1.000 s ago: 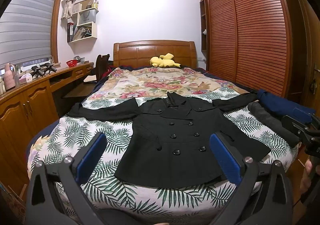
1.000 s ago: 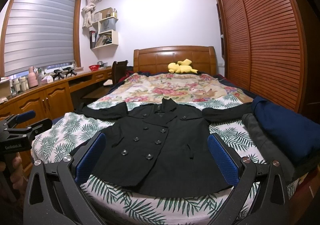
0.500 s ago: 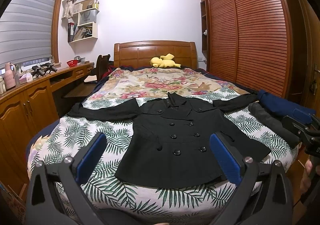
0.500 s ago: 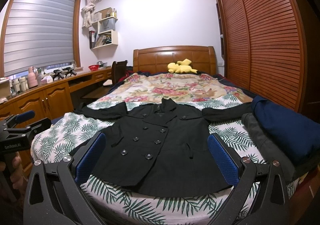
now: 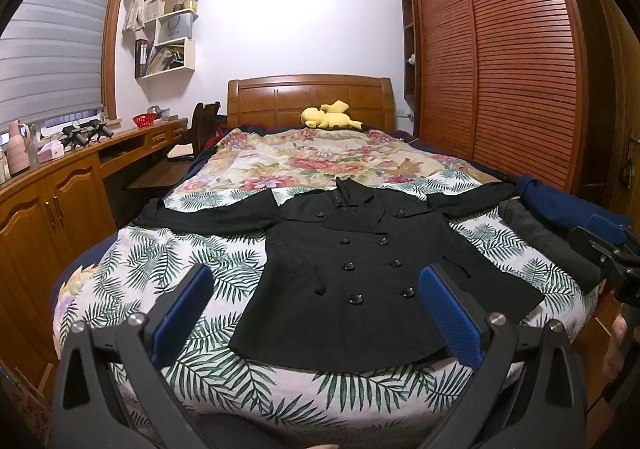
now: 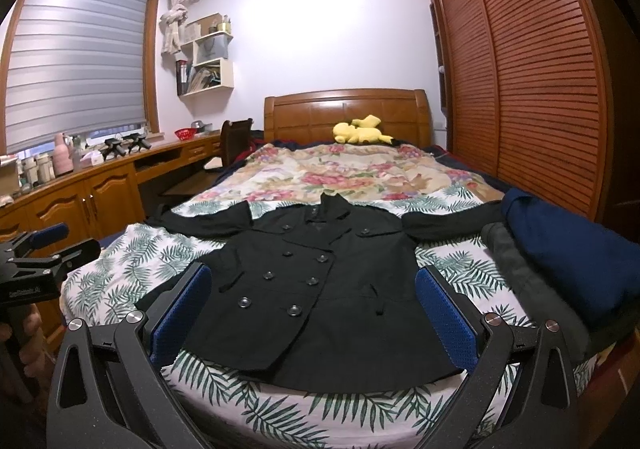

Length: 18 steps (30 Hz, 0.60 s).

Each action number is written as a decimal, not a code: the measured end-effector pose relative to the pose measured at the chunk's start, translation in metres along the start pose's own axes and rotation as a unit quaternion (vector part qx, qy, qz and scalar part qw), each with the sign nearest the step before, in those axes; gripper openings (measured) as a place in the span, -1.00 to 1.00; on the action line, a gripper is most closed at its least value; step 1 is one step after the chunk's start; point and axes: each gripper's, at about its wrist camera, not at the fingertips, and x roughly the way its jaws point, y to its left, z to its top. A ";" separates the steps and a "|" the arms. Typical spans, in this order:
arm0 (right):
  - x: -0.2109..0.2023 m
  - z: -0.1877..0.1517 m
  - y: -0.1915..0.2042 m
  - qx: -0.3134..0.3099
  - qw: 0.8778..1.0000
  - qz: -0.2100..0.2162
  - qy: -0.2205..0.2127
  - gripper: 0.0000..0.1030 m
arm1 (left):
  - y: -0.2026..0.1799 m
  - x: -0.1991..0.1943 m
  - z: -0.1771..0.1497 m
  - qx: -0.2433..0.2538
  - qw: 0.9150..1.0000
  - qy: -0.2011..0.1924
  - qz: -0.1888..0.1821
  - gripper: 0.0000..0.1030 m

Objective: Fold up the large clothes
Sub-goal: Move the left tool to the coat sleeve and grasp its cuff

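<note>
A black double-breasted coat [image 5: 360, 269] [image 6: 320, 289] lies face up and flat on the bed, collar toward the headboard, both sleeves spread out sideways. My left gripper [image 5: 316, 293] hovers open above the bed's foot edge, short of the coat's hem, nothing between its blue pads. My right gripper [image 6: 312, 297] is likewise open and empty in front of the hem. Each gripper shows at the edge of the other's view, held by a hand.
The bed carries a palm-leaf sheet [image 5: 168, 261] and a floral quilt [image 5: 320, 161]. Folded dark grey [image 6: 520, 277] and navy clothes [image 6: 568, 249] lie at the right edge. A yellow plush toy [image 5: 328, 117] sits by the headboard. Wooden desk left, wardrobe right.
</note>
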 end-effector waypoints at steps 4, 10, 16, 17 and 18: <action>0.009 -0.004 -0.012 -0.002 1.000 0.005 0.008 1.00 | 0.005 0.014 -0.004 -0.001 1.000 0.015 0.003 1.00; 0.040 -0.004 -0.009 -0.014 0.999 0.024 0.025 1.00 | 0.023 0.038 -0.012 -0.018 0.999 0.038 0.008 1.00; 0.080 -0.003 -0.005 -0.023 0.999 0.036 0.033 1.00 | 0.041 0.063 -0.021 -0.023 0.998 0.054 0.014 1.00; 0.086 -0.003 -0.004 -0.024 0.998 0.038 0.033 1.00 | 0.044 0.068 -0.023 -0.023 0.998 0.056 0.014 1.00; 0.094 -0.003 -0.004 -0.023 0.998 0.042 0.034 1.00 | 0.047 0.072 -0.024 -0.023 0.998 0.058 0.016 1.00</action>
